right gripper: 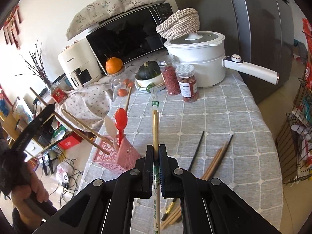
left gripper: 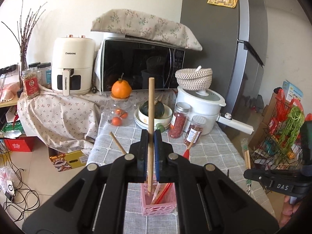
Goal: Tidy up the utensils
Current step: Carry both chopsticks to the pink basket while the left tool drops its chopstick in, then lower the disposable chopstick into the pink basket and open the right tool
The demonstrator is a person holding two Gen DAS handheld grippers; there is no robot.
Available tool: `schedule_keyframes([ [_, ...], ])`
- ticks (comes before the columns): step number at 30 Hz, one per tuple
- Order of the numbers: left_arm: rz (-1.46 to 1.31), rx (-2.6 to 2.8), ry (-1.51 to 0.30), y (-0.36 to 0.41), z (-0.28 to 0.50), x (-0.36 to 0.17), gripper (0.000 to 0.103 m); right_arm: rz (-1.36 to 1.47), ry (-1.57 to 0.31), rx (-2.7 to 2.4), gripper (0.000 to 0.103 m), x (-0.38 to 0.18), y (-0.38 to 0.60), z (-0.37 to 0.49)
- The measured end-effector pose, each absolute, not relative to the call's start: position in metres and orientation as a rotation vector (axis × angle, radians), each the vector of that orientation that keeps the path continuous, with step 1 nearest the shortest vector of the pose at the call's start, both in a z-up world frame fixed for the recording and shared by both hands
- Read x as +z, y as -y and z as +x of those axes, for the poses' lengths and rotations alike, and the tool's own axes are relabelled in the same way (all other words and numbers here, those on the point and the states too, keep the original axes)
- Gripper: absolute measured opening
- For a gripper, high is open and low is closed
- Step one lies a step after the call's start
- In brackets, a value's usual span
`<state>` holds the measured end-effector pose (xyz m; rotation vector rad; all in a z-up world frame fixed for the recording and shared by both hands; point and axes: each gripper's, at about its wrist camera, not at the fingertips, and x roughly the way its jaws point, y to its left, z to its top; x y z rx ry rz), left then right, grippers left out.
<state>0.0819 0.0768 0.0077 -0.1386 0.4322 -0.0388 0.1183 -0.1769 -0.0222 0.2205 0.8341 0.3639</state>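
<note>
In the left wrist view my left gripper (left gripper: pixel 151 136) is shut on a wooden chopstick (left gripper: pixel 150 101). It stands nearly upright, its lower end inside the pink perforated holder (left gripper: pixel 158 204). In the right wrist view the same left gripper (right gripper: pixel 50 110) is at the far left, with the slanted chopstick (right gripper: pixel 78 131) reaching down into the pink holder (right gripper: pixel 115 158). A red spoon (right gripper: pixel 120 119), a white spoon (right gripper: pixel 110 124) and another wooden chopstick stand in the holder. My right gripper (right gripper: pixel 156 150) is shut on a sleeve-wrapped pair of chopsticks (right gripper: pixel 155 120), held above the checked tablecloth (right gripper: pixel 224 117).
Loose wooden chopsticks (right gripper: pixel 214 161) and a black one (right gripper: pixel 196 152) lie on the cloth to the right. Behind stand two jars (right gripper: pixel 188 83), a bowl with a squash (right gripper: pixel 148 74), a white pot (right gripper: pixel 198 58), a microwave (left gripper: pixel 142 66) and an air fryer (left gripper: pixel 73 66). A wire rack (left gripper: pixel 280 136) stands right of the table.
</note>
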Motion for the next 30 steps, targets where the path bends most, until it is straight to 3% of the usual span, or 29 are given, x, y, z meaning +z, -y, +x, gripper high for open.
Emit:
schedule_keyframes([
  [10,-0.133,-0.056,-0.539,-0.077,0.102,-0.013,0.009,0.252,-0.748,0.391,0.005,-0.014,0.164,0.121],
  [11,-0.129,-0.056,-0.550,-0.076,0.101,-0.013,0.012,0.256,-0.737,0.395,0.005,-0.013,0.162,0.121],
  [13,-0.116,-0.060,-0.568,-0.075,0.100,-0.011,0.034,0.263,-0.712,0.401,0.005,-0.010,0.159,0.121],
  [17,-0.104,-0.053,-0.599,-0.078,0.091,-0.004,0.055,0.266,-0.652,0.407,0.005,-0.004,0.152,0.117],
  [19,-0.092,-0.043,-0.626,-0.080,0.087,-0.004,0.072,0.266,-0.635,0.414,0.005,-0.004,0.147,0.115],
  [25,-0.073,-0.026,-0.738,-0.100,0.078,-0.014,0.083,0.304,-0.577,0.435,0.005,-0.001,0.131,0.108],
  [30,-0.175,-0.020,-0.866,-0.128,0.073,-0.030,0.084,0.316,-0.525,0.392,0.005,0.000,0.110,0.118],
])
